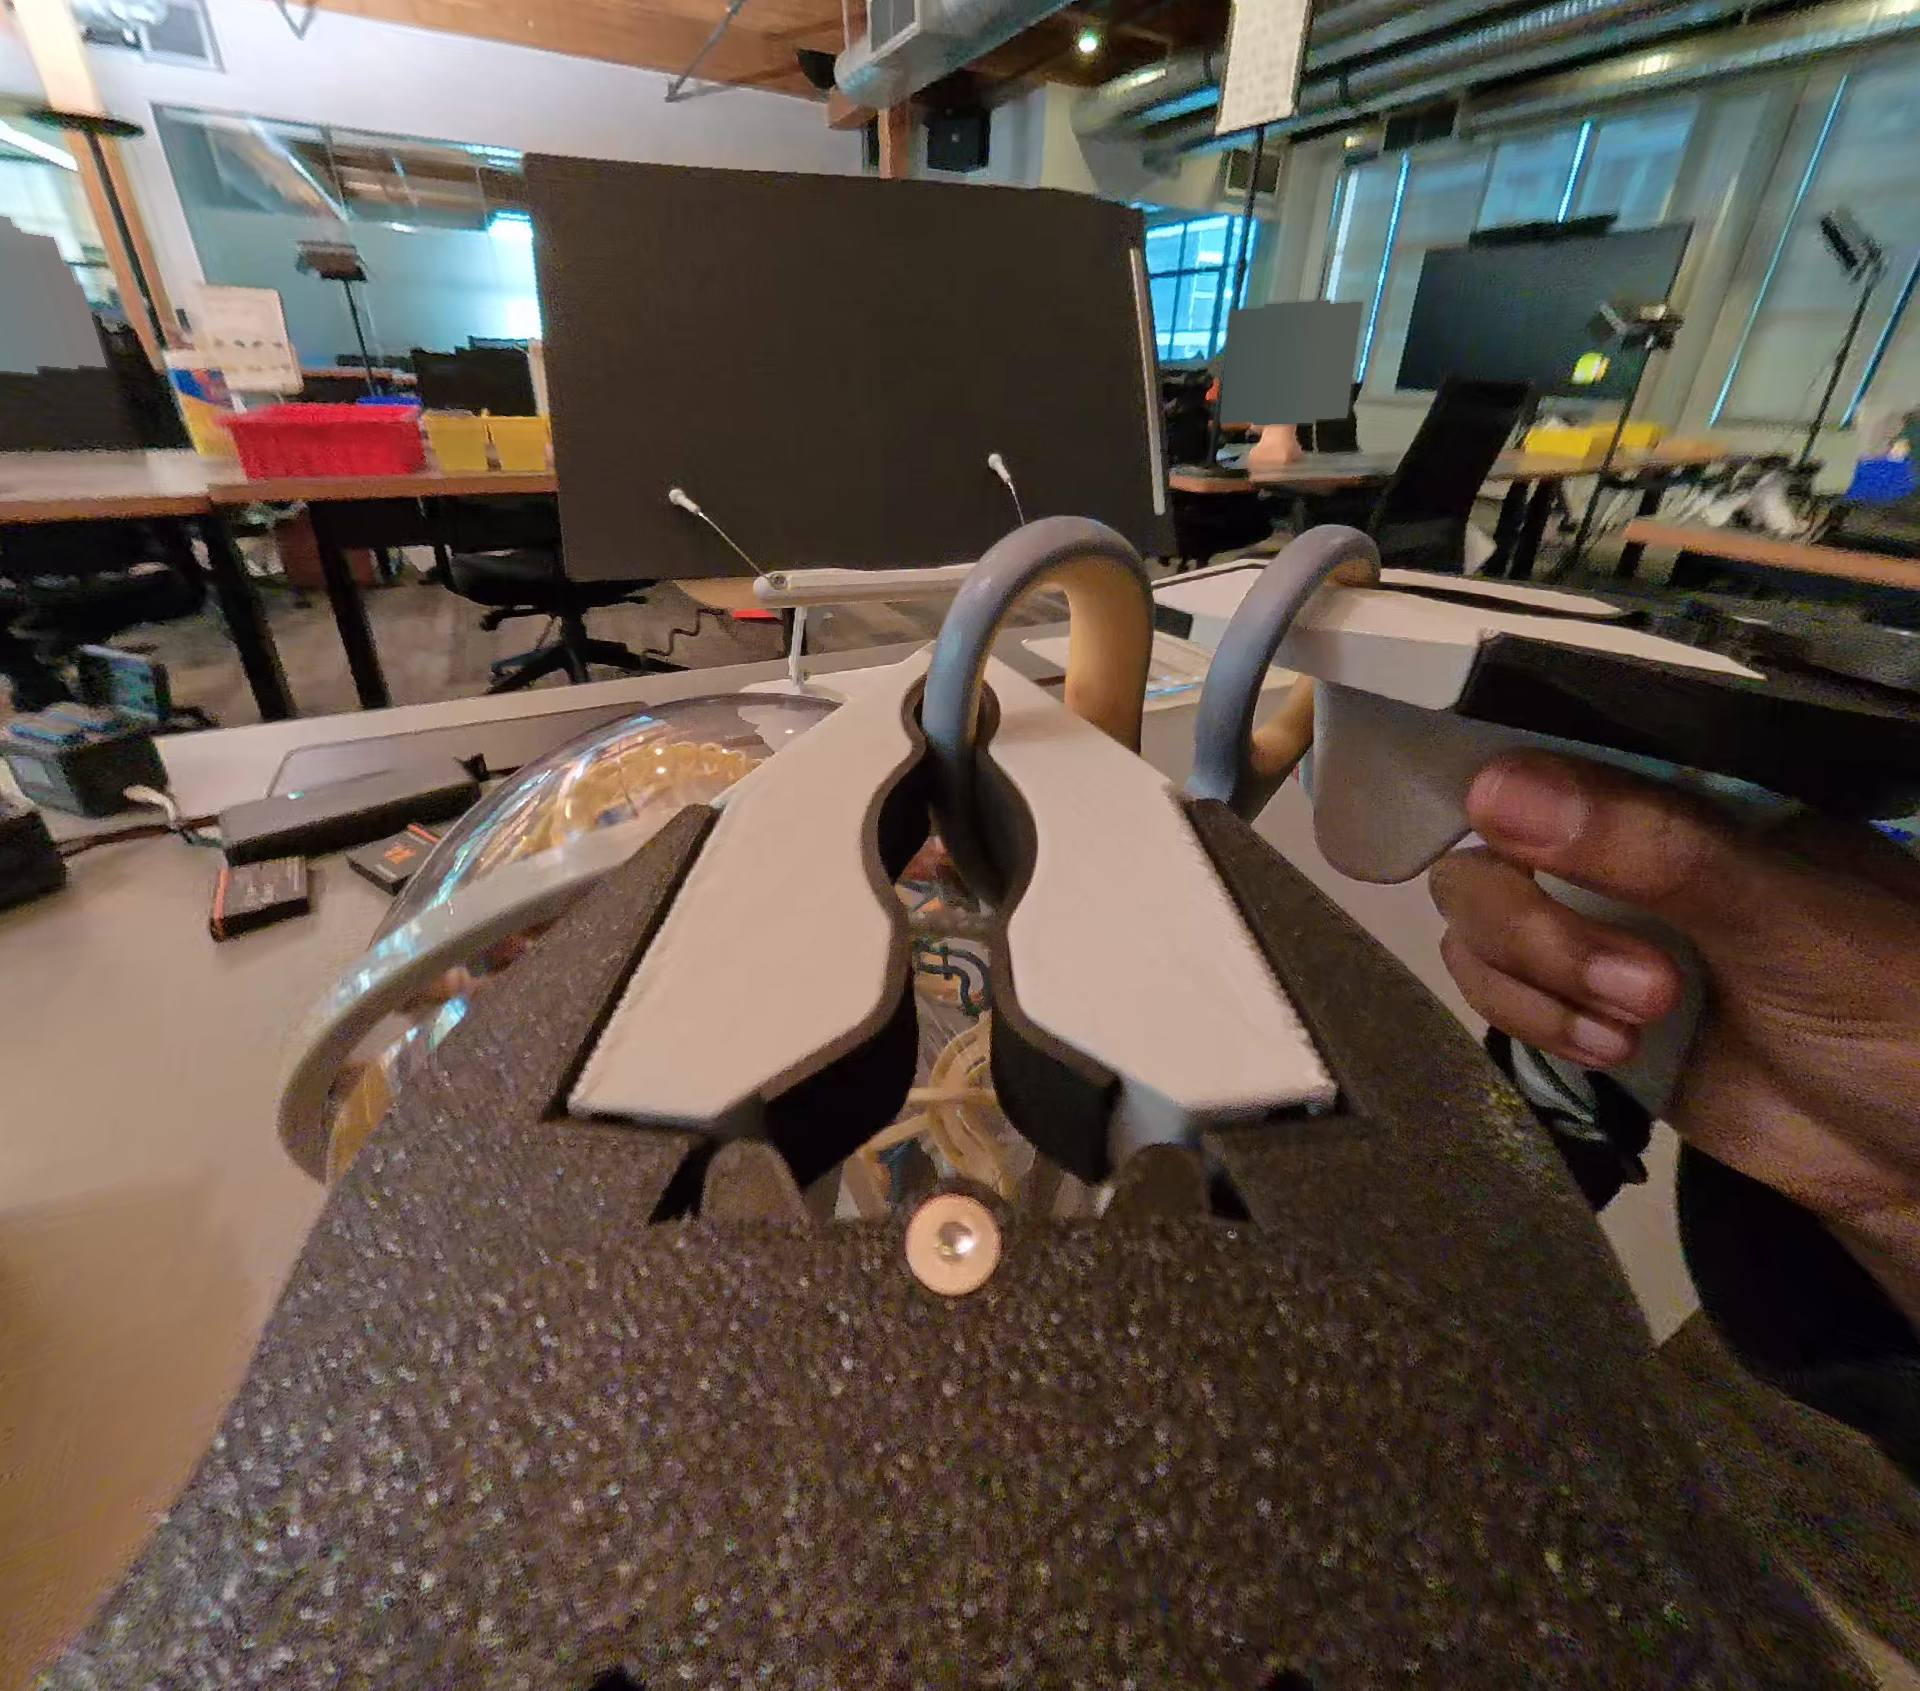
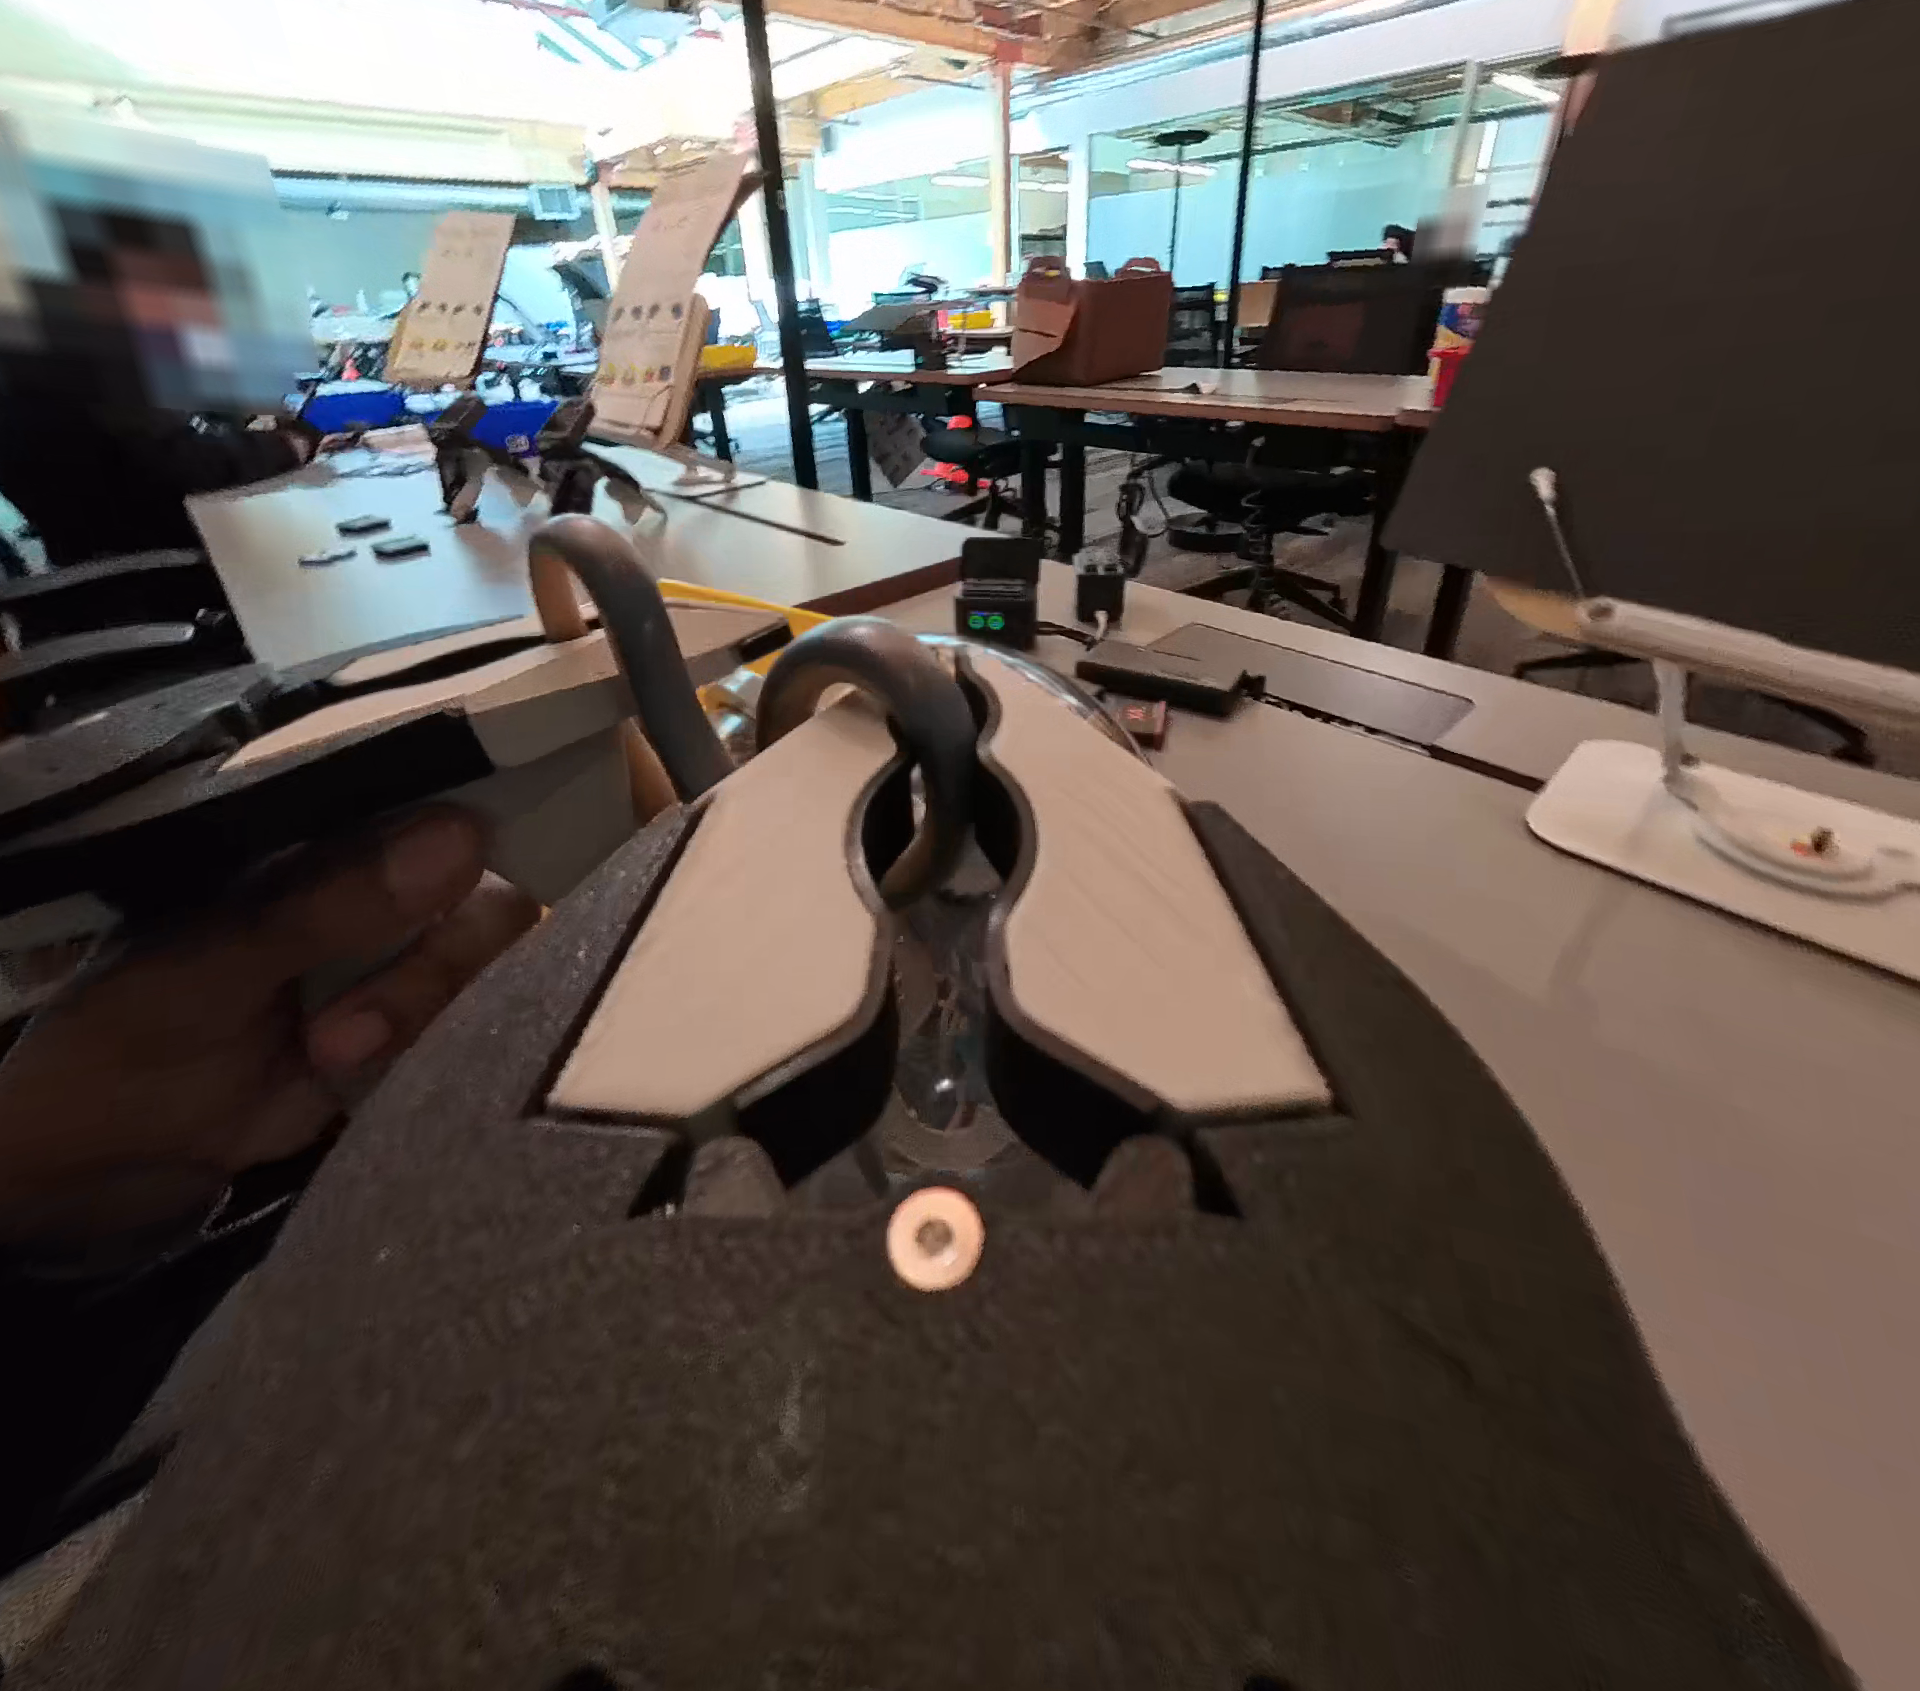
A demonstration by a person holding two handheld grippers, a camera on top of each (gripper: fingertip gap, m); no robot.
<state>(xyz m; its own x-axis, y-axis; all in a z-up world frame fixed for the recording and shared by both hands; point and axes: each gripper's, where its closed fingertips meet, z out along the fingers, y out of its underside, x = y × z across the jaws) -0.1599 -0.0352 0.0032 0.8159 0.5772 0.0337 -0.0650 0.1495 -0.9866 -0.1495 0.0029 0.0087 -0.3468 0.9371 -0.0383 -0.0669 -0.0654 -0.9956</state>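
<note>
The left tool [image 1: 961, 794] is pressed together on one grey handle loop of a pair of scissors [image 1: 1023, 602], the loop standing up out of the notch between its white fingers [image 1: 790, 893]. The right tool [image 2: 940, 794] pinches the scissors' [image 2: 883, 675] other grey loop in the same way, its white fingers [image 2: 1112, 903] closed around the loop's lower part. In the left wrist view the right tool [image 1: 1340, 602] comes in from the right side, with a hand [image 1: 1662, 945] wrapped round its grip; in the right wrist view the left tool [image 2: 582, 654] reaches in from the left, the second loop standing upright at its tip.

Below and behind the scissors sits a clear glass bowl [image 1: 468, 893] with pale yellowish loops inside it; what they are is hard to tell. It rests on a grey desk [image 2: 1507, 1070]. Toward the desk's far edge stands a white stand on a flat base [image 2: 1683, 820], backed by a black board [image 1: 831, 363]. Dark flat devices [image 1: 343, 815] and a charging case with green lights [image 2: 995, 602] lie along the desk's far left part.
</note>
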